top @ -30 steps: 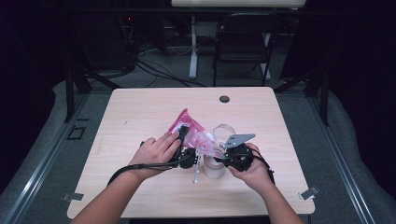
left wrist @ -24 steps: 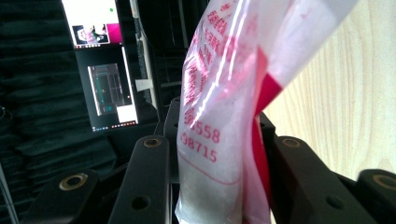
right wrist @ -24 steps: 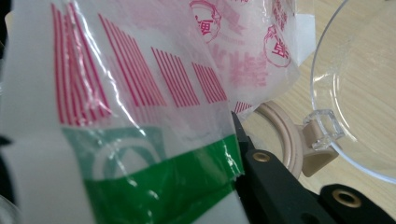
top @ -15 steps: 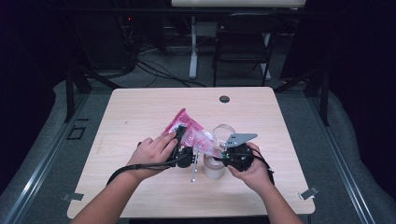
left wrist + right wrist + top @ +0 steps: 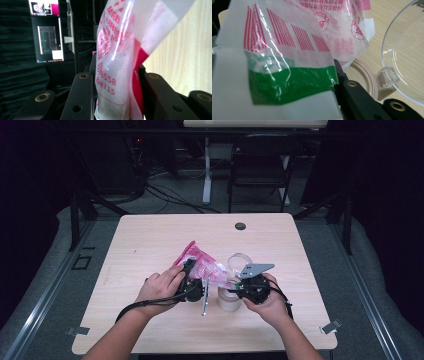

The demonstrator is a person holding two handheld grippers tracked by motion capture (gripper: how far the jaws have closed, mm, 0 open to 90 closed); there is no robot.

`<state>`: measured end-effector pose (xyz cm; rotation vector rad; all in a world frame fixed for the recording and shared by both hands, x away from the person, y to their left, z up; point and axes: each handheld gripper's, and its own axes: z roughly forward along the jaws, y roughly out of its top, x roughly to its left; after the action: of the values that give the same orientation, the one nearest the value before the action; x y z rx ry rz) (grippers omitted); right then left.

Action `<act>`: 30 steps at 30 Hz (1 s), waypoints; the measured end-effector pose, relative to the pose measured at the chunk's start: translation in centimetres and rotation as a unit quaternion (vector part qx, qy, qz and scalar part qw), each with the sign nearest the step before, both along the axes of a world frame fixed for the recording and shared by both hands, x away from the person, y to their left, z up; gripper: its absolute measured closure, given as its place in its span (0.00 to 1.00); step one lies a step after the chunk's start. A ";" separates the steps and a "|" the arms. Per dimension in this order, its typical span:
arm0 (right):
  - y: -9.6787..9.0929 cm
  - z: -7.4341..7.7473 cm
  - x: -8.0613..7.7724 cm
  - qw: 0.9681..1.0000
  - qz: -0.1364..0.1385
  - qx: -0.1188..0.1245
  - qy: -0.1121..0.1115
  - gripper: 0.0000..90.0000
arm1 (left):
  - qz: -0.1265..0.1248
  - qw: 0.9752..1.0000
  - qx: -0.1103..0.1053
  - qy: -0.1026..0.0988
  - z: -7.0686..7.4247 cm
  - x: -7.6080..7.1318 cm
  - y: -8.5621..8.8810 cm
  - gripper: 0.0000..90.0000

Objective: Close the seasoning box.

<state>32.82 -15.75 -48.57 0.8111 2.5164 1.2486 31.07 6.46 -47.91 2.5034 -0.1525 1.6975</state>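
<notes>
A pink-and-clear printed plastic bag [image 5: 200, 262] is held over the table between my two grippers. My left gripper [image 5: 194, 284] holds the bag's left part. In the left gripper view the bag [image 5: 112, 37] stands between the two black jaws of the left gripper [image 5: 116, 75], and both pads press on it. These jaws have just been closing on the bag. My right gripper [image 5: 241, 289] is shut on the bag's green-striped edge [image 5: 292, 82]. A beige jar [image 5: 229, 301] with an opened clear hinged lid [image 5: 407, 50] stands just under the bag.
The light wooden table [image 5: 150, 240] has bare room to the left and at the back. A small black round disc [image 5: 240, 226] lies near the far edge. A chair [image 5: 260, 165] and cables stand beyond the table in the dark.
The left hand has shifted slightly at the bag, with its grip tightening. The right hand and the jar have stayed where they were.
</notes>
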 end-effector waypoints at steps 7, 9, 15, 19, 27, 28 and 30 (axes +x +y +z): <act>0.2 0.0 -0.1 1.000 0.003 -0.003 0.000 1.00 | 0.015 0.999 -0.041 0.018 -0.9 0.0 0.5 0.80; 0.3 0.0 -0.1 1.000 0.003 -0.002 -0.002 1.00 | 0.020 0.998 -0.048 0.022 -1.1 0.0 0.6 0.80; 0.5 -0.1 -0.2 1.000 0.003 -0.002 -0.005 1.00 | 0.027 0.997 -0.073 0.027 -1.7 0.0 1.1 0.80; 0.7 -0.1 -0.2 1.000 0.001 0.002 -0.009 1.00 | 0.032 0.995 -0.093 0.028 -1.9 0.0 1.3 0.80; 1.0 -0.2 -0.3 1.000 0.000 -0.003 -0.011 1.00 | 0.042 0.991 -0.120 0.039 -3.0 -0.2 1.7 0.81; 1.0 -0.2 -0.3 1.000 -0.001 -0.002 -0.012 1.00 | 0.045 0.991 -0.122 0.039 -3.1 -0.2 1.8 0.81; 1.1 -0.2 -0.3 1.000 0.000 -0.002 -0.013 1.00 | 0.047 0.989 -0.134 0.043 -3.4 -0.1 1.9 0.81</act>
<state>32.48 -14.68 -48.78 0.7896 2.4969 1.2463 30.93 8.40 -51.28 2.4092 0.1906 1.5214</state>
